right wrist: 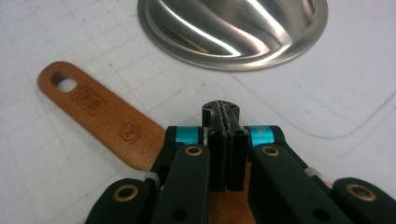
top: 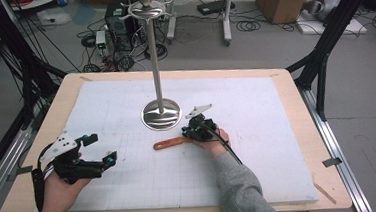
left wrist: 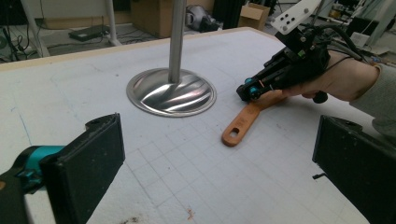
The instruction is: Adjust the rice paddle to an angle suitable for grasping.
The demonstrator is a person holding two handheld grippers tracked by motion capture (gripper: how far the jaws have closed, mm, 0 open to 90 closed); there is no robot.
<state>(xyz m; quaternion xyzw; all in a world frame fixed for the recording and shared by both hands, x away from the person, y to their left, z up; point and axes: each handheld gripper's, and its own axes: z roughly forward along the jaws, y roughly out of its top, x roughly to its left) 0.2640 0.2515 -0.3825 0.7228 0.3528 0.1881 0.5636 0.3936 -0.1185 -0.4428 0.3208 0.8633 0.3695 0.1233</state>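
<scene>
Wooden spatula (top: 171, 144) is lying flat on the white foam mat (top: 258, 131), just in front of the round base of the steel hanging stand (top: 161, 113), with its holed handle end pointing toward the person's left. The right gripper (top: 194, 131) is sitting directly over the wider end of it, and in the right gripper view the jaws are pressed together with no gap between them, standing above the wood rather than around it, so they are not clamping the utensil as far as can be seen. To pick it up cleanly, I judge the jaws should be opening first, then coming down astride the narrow edges of the handle, since a flat piece lying flush on the mat gives little to bite on; tipping one edge up against the soft foam could be helping here. The stand's base (right wrist: 233, 32) is close by, so the lift should be going up and away from it to avoid knocking the pole. The right hand (top: 217, 141) is resting low with the forearm coming in from the bottom and the gripper pitched steeply down at the mat. The left gripper (top: 100, 151) is waiting well apart at the near left, jaws spread wide and holding nothing, palm upward beneath it, aimed across toward the spatula.
</scene>
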